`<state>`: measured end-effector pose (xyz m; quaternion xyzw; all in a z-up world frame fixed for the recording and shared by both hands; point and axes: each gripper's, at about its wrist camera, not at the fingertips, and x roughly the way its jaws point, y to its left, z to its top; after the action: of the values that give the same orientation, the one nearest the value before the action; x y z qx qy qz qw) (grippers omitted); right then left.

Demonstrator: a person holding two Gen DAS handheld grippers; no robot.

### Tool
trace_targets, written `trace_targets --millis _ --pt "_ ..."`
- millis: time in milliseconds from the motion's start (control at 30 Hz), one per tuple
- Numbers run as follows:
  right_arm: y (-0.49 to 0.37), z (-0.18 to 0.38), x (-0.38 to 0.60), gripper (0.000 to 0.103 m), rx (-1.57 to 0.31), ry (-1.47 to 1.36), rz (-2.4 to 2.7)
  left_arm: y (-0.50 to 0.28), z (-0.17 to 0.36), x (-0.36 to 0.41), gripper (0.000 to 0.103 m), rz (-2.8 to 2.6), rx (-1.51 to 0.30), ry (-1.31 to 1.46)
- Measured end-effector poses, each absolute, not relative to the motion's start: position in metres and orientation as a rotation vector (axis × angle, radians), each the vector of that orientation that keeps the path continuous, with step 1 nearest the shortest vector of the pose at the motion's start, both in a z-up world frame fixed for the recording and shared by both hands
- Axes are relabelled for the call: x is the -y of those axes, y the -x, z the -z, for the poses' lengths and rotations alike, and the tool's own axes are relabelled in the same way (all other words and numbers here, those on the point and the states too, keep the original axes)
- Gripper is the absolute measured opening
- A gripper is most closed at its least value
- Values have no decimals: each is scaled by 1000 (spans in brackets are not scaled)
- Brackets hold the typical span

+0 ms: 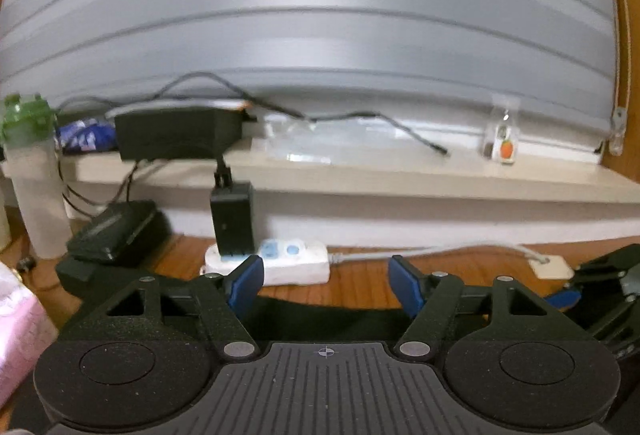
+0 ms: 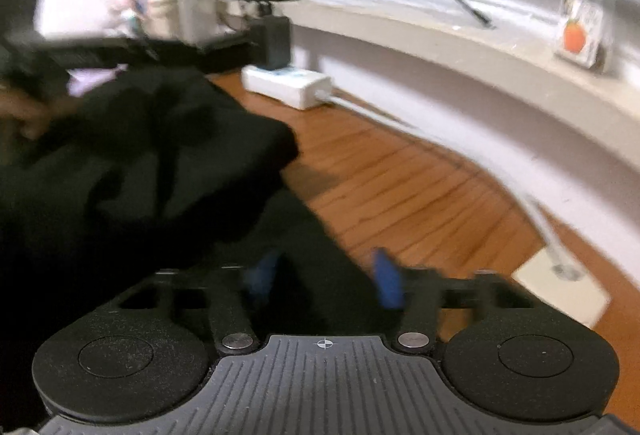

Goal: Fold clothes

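Left wrist view shows my left claw (image 1: 326, 281) spread open over black cloth, while my right claw (image 2: 326, 275) gapes around the black garment (image 2: 152, 163) heaped on the wooden worktop (image 2: 400, 187).

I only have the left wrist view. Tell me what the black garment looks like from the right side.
Observer: The black garment is bunched in a raised heap left of the right tool, not flat on the wooden floor.
Operator: Report whether the right tool grips it.
Observer: Its blue fingers stand apart, with dark cloth lying between them; that view is blurred, so contact is unclear.
Operator: Say what lies right of that tool.
Observer: A cream wall plate with a white cable plugged in, lying on the floor.
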<state>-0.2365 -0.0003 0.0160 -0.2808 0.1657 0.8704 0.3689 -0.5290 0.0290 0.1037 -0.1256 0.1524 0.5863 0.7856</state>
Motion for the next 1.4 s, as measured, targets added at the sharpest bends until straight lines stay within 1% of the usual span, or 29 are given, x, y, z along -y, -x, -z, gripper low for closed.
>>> trace_targets --millis 167,200,267,333,467,533,633,700,800,867,900,933,1000,1133,1167,1200,1267,1300,1400 --pt "235 -29 3 4 -335 551 -2101 539 -76 -32 66 -1257 -361 294" --pt "237 -29 2 4 -323 548 -2078 543 -73 -34 62 -1253 -362 323" --pt "245 -22 -3 6 -322 631 -2046 548 -68 -36 63 -1247 -361 362" --pt "241 -23 -4 26 -281 621 -1990 550 -66 -37 63 -1242 -358 379" --pt "212 -31 15 27 -298 631 -2016 545 -68 -35 64 -1255 -381 349" --pt "196 -36 26 34 -316 640 -2041 538 -78 -31 64 -1251 -378 312" --pt "171 -43 43 39 -343 652 -2080 520 -109 -23 66 -1184 -342 256" --pt "168 -42 60 39 -346 678 -2099 494 -127 -21 71 -1088 -381 210" --pt "186 -37 86 39 -322 705 -2152 433 -133 -28 71 -911 -578 110" --pt "198 -35 103 39 -305 723 -2186 400 -123 -36 69 -827 -718 63" --pt "205 -33 111 39 -297 732 -2204 385 -116 -41 65 -794 -788 42" --pt "211 -32 120 39 -289 740 -2221 375 -108 -47 63 -779 -845 32" --pt "223 -29 137 39 -272 758 -2256 363 -93 -55 52 -744 -945 31" --pt "247 -24 172 39 -236 794 -2324 364 -74 -60 48 -725 -1004 9" --pt "252 -22 177 39 -229 800 -2335 365 -72 -61 34 -735 -1005 2" --pt "254 -20 177 39 -224 802 -2335 367 -70 -61 1 -745 -1006 -5" --pt "257 -16 177 39 -229 798 -2336 369 -67 -61 2 -764 -1008 -21" --pt "255 -15 174 37 -262 784 -2340 368 -71 -60 2 -790 -992 -42" --pt "254 -14 181 37 -290 763 -2353 363 -83 -56 2 -871 -936 -109"
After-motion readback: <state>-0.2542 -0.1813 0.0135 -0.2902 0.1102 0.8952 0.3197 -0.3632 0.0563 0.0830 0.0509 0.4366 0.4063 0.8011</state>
